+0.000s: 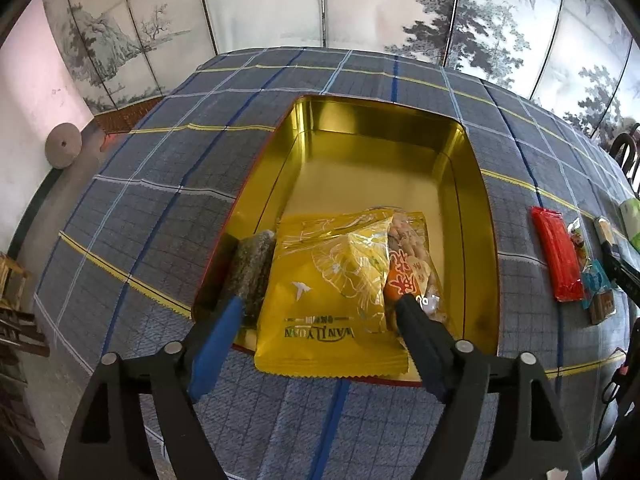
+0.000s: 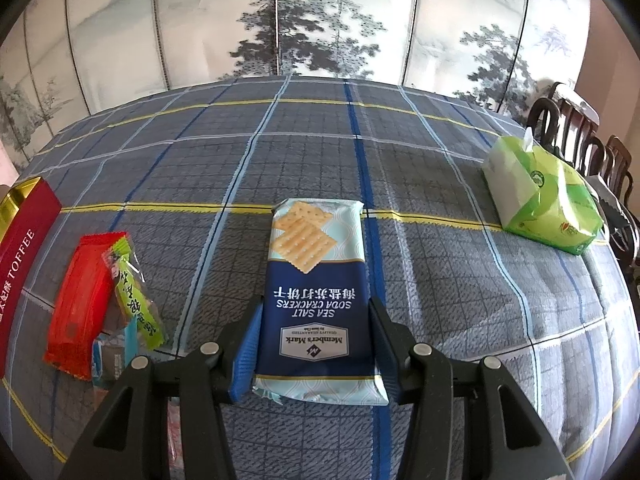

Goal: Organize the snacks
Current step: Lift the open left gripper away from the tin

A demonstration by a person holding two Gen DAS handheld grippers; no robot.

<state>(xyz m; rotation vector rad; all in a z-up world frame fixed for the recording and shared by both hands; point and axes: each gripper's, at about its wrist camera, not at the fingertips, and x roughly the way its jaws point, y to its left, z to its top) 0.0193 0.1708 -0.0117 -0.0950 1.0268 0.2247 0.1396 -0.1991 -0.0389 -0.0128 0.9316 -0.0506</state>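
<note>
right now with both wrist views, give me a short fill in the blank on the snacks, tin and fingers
1. The yellow packet lies partly in the open ____ tin, its near edge over the rim.
2. The left gripper has its fingers spread ____ around the yellow packet.
3. The right gripper grips the sea salt soda ____ pack.
4. The red wrapper lies on the plaid ____.

Missing words: gold; open; crackers; tablecloth
</note>
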